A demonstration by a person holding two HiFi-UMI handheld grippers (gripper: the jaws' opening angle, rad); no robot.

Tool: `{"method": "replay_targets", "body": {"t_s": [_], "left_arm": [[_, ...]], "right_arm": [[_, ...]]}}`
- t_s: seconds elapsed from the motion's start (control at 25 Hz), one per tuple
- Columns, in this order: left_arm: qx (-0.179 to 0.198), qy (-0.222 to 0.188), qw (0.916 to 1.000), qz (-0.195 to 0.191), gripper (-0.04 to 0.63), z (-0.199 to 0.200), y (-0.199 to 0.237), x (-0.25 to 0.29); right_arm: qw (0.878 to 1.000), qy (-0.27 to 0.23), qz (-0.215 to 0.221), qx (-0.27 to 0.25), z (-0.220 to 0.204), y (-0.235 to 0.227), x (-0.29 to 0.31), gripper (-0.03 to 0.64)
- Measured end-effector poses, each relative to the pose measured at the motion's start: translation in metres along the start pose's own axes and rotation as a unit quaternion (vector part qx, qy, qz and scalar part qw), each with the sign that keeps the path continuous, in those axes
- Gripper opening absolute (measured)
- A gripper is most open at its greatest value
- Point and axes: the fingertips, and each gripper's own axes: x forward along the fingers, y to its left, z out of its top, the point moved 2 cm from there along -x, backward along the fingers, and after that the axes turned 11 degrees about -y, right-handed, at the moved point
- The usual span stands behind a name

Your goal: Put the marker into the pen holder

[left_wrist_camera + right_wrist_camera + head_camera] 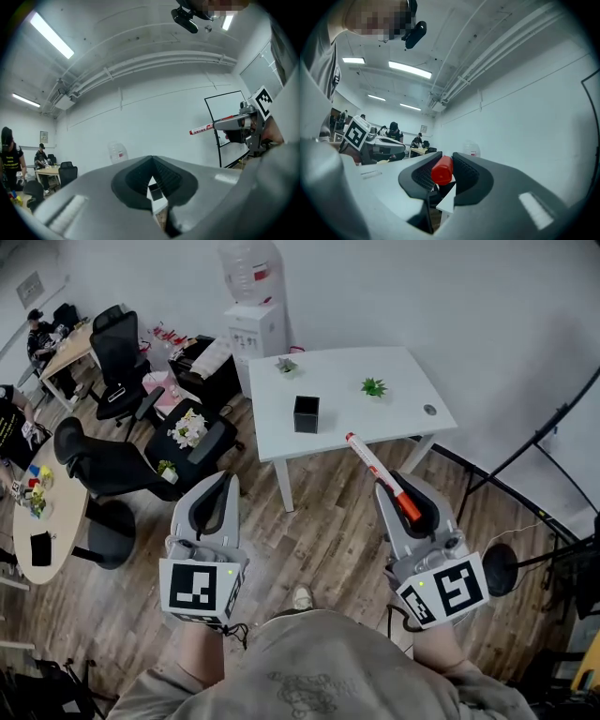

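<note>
Right gripper (405, 491): its jaws are closed on the marker (379, 472), gripping it near the red end. In the right gripper view that red end shows between the two dark pads. In the head view the white barrel projects from the jaws toward 11 o'clock, and its tip is seen over the near edge of the white table (403, 371).

Left gripper (151, 163): the jaws are together with nothing held between them. Only a small triangular gap shows below the point where they meet. In the head view it sits at 9 o'clock of the right gripper, well apart, over the wood floor (328, 540).

Pen holder (306, 414): a black square cup standing upright on the table near its front edge. It is at 10 o'clock of the marker tip and apart from it. The marker is not in the holder.

Other items on the table: a small green plant (374, 387) at 2 o'clock of the holder, and a second small plant (286, 365) at 11 o'clock of it. A water dispenser (255, 324) stands behind the table's left corner.
</note>
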Motion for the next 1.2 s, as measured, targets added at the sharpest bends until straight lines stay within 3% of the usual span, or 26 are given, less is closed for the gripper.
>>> {"method": "replay_targets", "body": {"t_s": [0.28,0.6,1.2], "left_arm": [[-0.007,-0.014,0.9999,0.006,0.000,-0.012,0.034,0.035],[-0.010,0.015,0.9996,-0.022,0.000,-0.045,0.033,0.078],[0.034,0.046,0.9984,0.001,0.000,-0.080,0.057,0.238]], "right_arm": [[1.000,0.009,-0.005,0.005,-0.024,-0.009,0.046,0.098],[0.999,0.029,-0.009,0.016,-0.057,-0.038,0.075,0.098],[0.998,0.032,0.032,0.053,-0.126,-0.163,0.203,0.098]]}}
